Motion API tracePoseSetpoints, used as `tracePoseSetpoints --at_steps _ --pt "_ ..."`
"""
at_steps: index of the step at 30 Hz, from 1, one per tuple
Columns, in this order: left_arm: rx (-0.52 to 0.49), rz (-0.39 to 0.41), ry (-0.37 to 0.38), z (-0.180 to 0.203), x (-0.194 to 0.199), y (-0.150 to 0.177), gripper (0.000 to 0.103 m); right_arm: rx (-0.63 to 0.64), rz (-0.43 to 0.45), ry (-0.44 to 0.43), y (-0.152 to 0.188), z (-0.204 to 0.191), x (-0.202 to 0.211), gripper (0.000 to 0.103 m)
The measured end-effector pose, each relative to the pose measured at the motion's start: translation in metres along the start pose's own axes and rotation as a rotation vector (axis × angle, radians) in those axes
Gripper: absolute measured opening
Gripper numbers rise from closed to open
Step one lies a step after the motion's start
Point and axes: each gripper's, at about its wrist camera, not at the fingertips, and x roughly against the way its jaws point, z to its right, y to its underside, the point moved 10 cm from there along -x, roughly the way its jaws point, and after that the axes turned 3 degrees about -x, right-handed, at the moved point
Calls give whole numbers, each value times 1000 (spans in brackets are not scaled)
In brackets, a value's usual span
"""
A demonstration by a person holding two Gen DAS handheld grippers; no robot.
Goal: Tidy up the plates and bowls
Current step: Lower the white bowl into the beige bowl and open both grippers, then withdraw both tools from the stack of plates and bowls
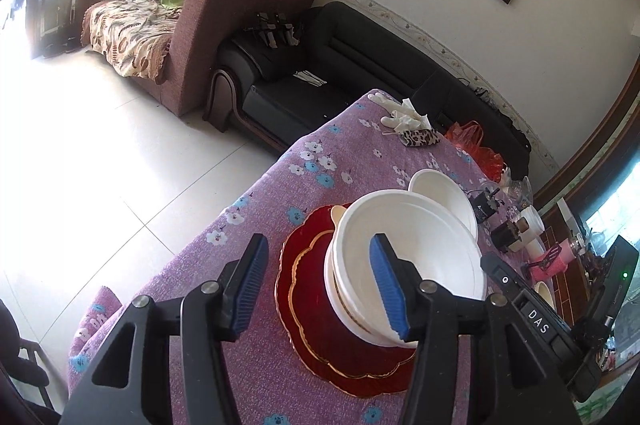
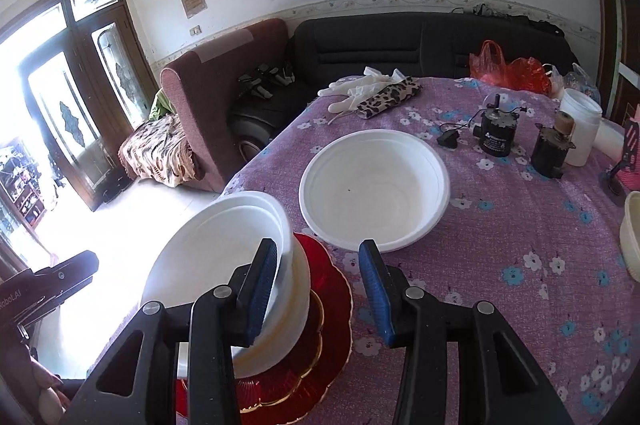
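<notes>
A stack of white bowls (image 1: 416,257) stands on a red gold-rimmed plate (image 1: 304,289) on the purple flowered tablecloth. My left gripper (image 1: 320,285) is open, with its left finger outside the stack and its right finger over the top bowl's rim. In the right wrist view the same stack (image 2: 224,257) and red plate (image 2: 328,297) lie lower left. My right gripper (image 2: 320,289) is open, with its left finger at the stack's rim. A single white bowl (image 2: 374,185) sits empty beyond it, and it also shows in the left wrist view (image 1: 444,197).
Two small motors (image 2: 496,133) and a white jar (image 2: 580,121) stand at the right. White gloves and a leopard-print pouch (image 2: 388,97) lie at the far edge, with red plastic bags (image 2: 516,69) beyond. A cream bowl (image 2: 632,237) sits at the right edge. Sofas stand behind the table.
</notes>
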Motion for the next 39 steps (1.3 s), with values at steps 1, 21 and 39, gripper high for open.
tracePoseSetpoints --at_steps 1,21,39 --pt "6 5 -7 -3 4 4 54 -9 21 11 2 3 7 47" --pt "-132 131 -72 53 81 95 74 10 61 -95 151 9 124 72" --pt "-474 145 -67 144 70 102 89 -159 97 15 136 104 137 72"
